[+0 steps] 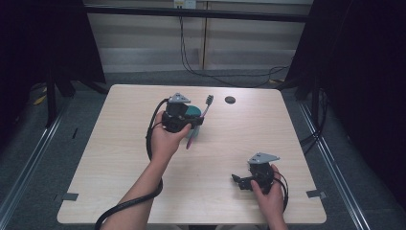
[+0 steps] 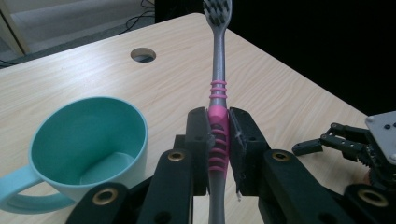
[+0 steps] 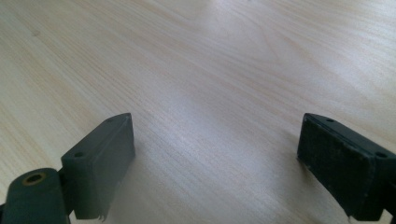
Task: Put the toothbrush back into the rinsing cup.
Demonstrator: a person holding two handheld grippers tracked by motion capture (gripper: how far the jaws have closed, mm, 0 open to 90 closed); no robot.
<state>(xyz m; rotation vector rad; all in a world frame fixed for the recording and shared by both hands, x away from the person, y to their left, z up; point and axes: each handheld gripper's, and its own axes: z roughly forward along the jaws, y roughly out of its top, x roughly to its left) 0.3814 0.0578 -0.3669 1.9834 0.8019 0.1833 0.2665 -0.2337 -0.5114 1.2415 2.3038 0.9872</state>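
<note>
My left gripper (image 2: 219, 154) pinches the toothbrush (image 2: 218, 93) mid-handle at frame centre, beside the cup (image 2: 88, 140), right gripper (image 3: 215, 163) spread over bare desk (image 3: 210, 70); that narrow pinch could let it swivel.

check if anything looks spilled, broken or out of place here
Nothing stands out. The left gripper holds the toothbrush cleanly by its pink grip beside the upright, empty teal mug; the right gripper rests open over bare table.
</note>
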